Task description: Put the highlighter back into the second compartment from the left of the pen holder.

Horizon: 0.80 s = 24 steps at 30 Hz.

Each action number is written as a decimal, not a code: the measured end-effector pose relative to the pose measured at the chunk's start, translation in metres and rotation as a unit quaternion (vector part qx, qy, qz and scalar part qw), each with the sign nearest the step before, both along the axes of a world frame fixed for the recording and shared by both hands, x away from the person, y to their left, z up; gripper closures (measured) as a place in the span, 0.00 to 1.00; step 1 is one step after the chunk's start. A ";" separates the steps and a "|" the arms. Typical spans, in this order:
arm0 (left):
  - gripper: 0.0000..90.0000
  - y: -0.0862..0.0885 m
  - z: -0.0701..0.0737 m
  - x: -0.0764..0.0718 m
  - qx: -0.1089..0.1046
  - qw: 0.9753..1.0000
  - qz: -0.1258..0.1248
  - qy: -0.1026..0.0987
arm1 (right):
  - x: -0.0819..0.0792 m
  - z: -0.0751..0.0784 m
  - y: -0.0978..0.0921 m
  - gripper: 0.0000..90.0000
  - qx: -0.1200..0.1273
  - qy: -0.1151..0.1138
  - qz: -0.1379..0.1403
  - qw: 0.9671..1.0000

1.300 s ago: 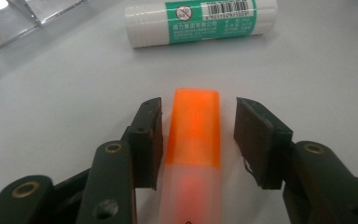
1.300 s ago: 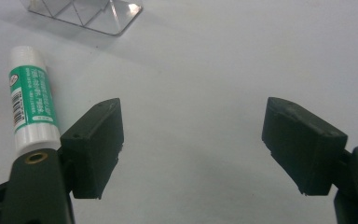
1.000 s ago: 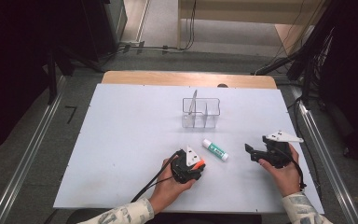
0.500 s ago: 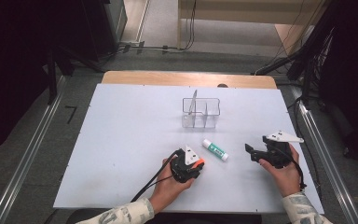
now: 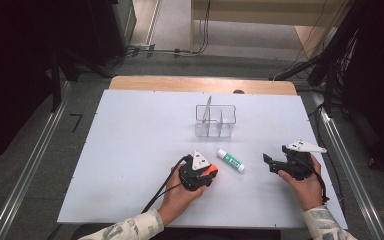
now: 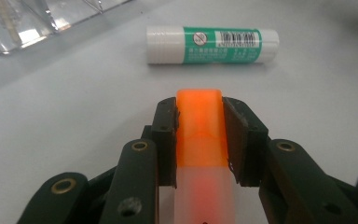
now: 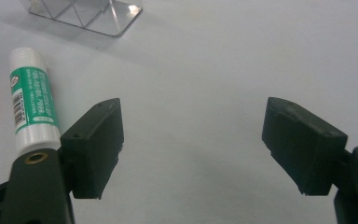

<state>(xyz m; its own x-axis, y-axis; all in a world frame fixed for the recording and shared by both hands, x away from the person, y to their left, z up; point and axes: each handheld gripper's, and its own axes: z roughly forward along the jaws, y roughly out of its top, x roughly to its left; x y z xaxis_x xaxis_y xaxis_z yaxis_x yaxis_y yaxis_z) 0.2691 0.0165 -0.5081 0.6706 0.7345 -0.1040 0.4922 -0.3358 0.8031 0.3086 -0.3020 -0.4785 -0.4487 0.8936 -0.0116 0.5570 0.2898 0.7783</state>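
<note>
left gripper: sitting near the front edge of the table, a little left of the middle, jaws clamping an orange-capped marker
orange-capped marker: lying between the two black jaws in the left gripper view, orange cap pointing forward past the jaw tips, translucent white body running back toward the camera
right gripper: resting toward the front right corner of the table, jaws standing wide apart and gripping nothing, bare table showing between them in the right gripper view
glue stick: lying flat on the table between the two grippers, just beyond the marker's orange tip, not touching either gripper; green label, white cap and base
clear organizer: standing upright near the middle of the table, well behind the glue stick, divided into compartments
table: white top carrying everything, wooden strip showing along its far edge
hands: the left hand and the right hand are coming in from the front edge, each wrapping around its gripper
</note>
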 end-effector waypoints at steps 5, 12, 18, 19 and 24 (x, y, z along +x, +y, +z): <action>0.75 0.003 0.005 0.005 -0.008 1.000 0.007 -0.006 | 0.000 0.000 0.000 0.22 -0.001 0.001 0.001 1.000; 0.75 0.006 0.015 0.013 -0.019 1.000 0.019 -0.013 | 0.001 -0.001 0.000 0.22 -0.002 0.000 0.002 1.000; 0.75 0.004 0.024 0.020 -0.025 0.999 0.025 -0.023 | 0.001 -0.001 0.001 0.22 -0.002 0.000 0.003 1.000; 0.75 0.004 0.025 0.021 -0.026 0.999 0.026 -0.024 | 0.001 -0.001 0.001 0.22 -0.001 0.000 0.003 1.000; 0.75 0.005 0.030 0.030 -0.031 0.998 0.036 -0.030 | 0.001 -0.001 0.000 0.22 -0.001 0.002 0.002 1.000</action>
<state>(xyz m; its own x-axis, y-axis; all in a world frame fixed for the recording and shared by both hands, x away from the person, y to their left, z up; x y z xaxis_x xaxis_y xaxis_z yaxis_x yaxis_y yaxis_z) 0.2988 0.0219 -0.4780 0.6233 0.7739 -0.1118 0.4640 -0.2510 0.8496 0.3098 -0.3019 -0.4794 -0.4524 0.8917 -0.0121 0.5588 0.2940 0.7754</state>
